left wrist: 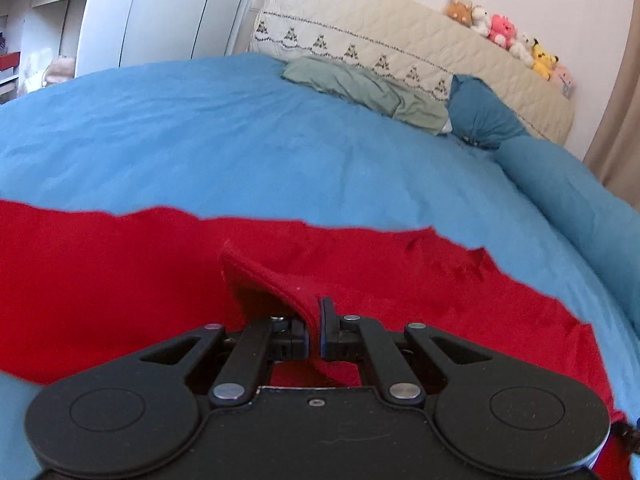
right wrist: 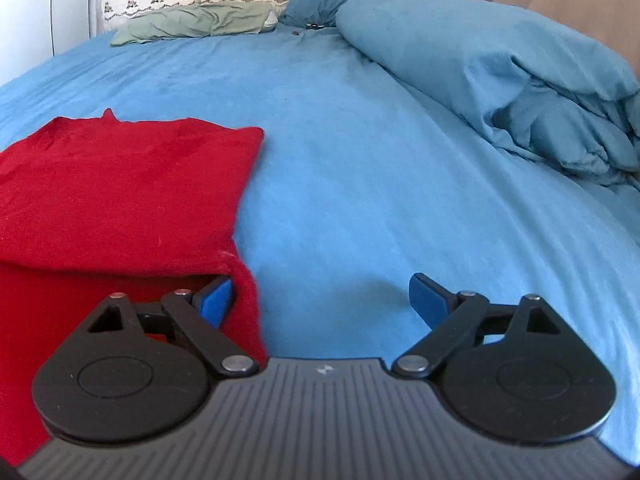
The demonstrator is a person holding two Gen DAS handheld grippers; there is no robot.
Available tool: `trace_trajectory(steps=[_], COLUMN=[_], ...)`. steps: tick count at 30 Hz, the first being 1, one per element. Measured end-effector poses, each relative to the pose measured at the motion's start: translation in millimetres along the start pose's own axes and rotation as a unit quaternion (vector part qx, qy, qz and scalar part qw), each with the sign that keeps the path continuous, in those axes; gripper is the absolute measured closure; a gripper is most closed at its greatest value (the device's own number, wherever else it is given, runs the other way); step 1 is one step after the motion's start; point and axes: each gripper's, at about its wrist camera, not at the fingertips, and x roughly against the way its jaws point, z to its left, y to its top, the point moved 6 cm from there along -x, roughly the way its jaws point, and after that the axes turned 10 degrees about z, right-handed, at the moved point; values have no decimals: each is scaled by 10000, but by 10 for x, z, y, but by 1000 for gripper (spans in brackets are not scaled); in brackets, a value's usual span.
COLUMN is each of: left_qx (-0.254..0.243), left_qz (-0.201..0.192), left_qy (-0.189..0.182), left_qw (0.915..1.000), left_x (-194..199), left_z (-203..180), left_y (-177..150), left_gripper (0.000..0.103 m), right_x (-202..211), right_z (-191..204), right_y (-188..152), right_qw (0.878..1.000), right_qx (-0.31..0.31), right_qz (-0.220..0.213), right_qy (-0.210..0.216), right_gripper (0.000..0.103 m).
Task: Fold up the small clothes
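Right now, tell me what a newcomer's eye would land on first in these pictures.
The red garment jumps out, spread on the blue bedsheet at the near left. The left gripper is shut on a raised fold of it, while the right gripper stands open at the cloth's right edge, one of its blue fingers against the cloth. Far back, a row of plush toys sits atop the cream headboard cover.

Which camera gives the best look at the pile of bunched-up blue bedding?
The right wrist view: the bunched blue duvet fills its right side, folds plainly visible. The left wrist view shows only a smooth strip of it along the right edge.
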Motion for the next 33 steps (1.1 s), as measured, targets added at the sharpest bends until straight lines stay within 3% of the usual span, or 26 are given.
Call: trace_trajectory(steps=[5, 8, 12, 13, 16, 18, 20, 22, 27, 30, 33], left_qx=[-104, -214, -517, -605, -870, -945, -1061, -1016, -722, -715, -1394], left_qz=[163, 141, 108, 60, -162, -207, -139, -29, 489, 715, 184], left_qy=[192, 422, 830, 829, 727, 362, 302, 528, 684, 475, 749], left_qw=[9996, 9988, 9951, 9947, 9934, 9946, 9938, 9934, 9938, 9937, 9872], left_x=[83, 242, 484, 536, 674, 625, 463, 245, -222, -361, -205], left_z=[76, 187, 319, 310, 166, 15, -105, -76, 197, 236, 67], left_y=[-156, -195, -204, -204, -139, -56, 50, 166, 324, 267, 183], left_gripper=[85, 68, 64, 61, 27, 22, 16, 16, 33, 58, 84], right_x=[28, 77, 282, 380, 657, 677, 592, 459, 268, 194, 158], right_z=[-13, -39, -33, -12, 184, 396, 638, 831, 1016, 1024, 977], right_y=[23, 9, -34, -31, 45, 145, 232, 290, 309, 304, 304], right_qw=[9999, 9996, 9983, 9978, 9945, 9913, 9892, 9892, 9889, 9895, 9901], right_qx=[61, 228, 565, 661, 791, 773, 793, 744, 608, 576, 474], right_qz=[115, 167, 171, 79, -392, -513, -535, -511, -406, -365, -317], right_qy=[-53, -43, 2, 36, 572, 933, 1112, 1157, 1292, 1271, 1283], right_gripper=[0, 0, 0, 0, 0, 0, 0, 0, 0, 0, 0])
